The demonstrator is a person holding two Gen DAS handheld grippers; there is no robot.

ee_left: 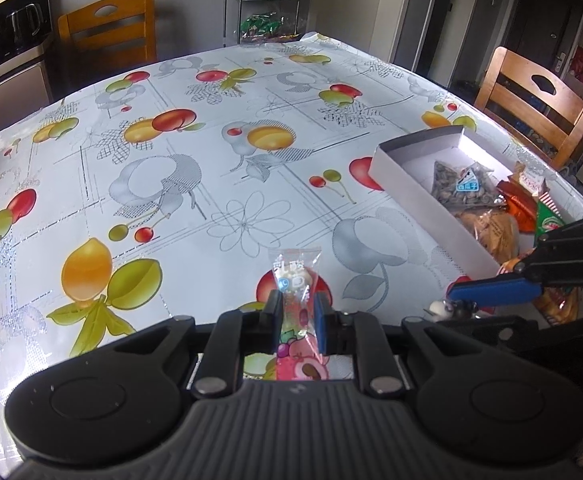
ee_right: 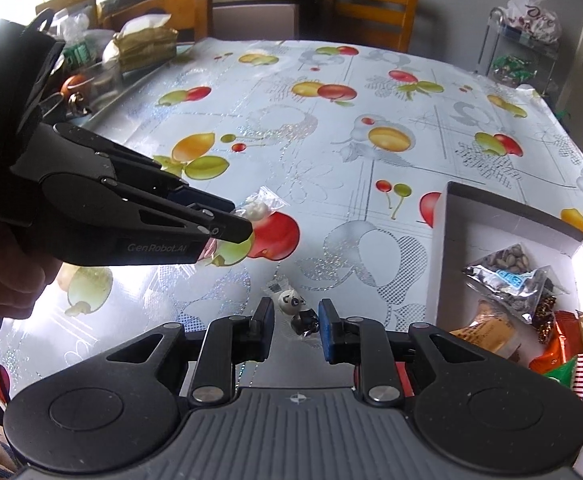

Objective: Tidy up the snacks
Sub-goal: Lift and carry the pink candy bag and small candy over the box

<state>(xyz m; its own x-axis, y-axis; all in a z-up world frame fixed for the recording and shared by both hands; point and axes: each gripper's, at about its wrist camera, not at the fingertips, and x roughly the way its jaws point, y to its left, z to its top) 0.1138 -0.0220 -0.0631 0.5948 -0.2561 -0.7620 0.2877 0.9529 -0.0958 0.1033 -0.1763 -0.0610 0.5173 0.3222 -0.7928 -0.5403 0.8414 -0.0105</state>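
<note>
The dining table (ee_right: 331,128), covered in a fruit-print oilcloth, carries one receptacle: an open white cardboard box (ee_right: 447,248) at its right side, already holding a bag of sunflower seeds (ee_right: 511,276) at the far end and several biscuit and wafer packets (ee_right: 495,332) nearer the person. The far corner of the box floor is bare and is the better drop zone. The left gripper (ee_left: 297,320) is clamped on a clear-wrapped candy (ee_left: 295,280), held off the cloth with the wrapper's top standing up between the pads; from the right wrist view it hangs over the cloth well left of the box. The right gripper (ee_right: 295,322) frames a small panda-faced candy (ee_right: 293,302); the gap between the blue pads looks wide, yet the jaws sit at about their tightest, so the judgement is that they grip the wrapper's dark lower end (ee_right: 305,322), which sits between the pads; pad contact itself cannot be confirmed. Procedure, as judged: carry the nearer right-hand piece first, keeping it above the box wall, release only once past the rim, and withdraw clear. Then bring the left candy across. Move one hand at a time, since the two tools sit close together. Risk: thin wrappers slip; keep the clamping firm until over the box floor.
</note>
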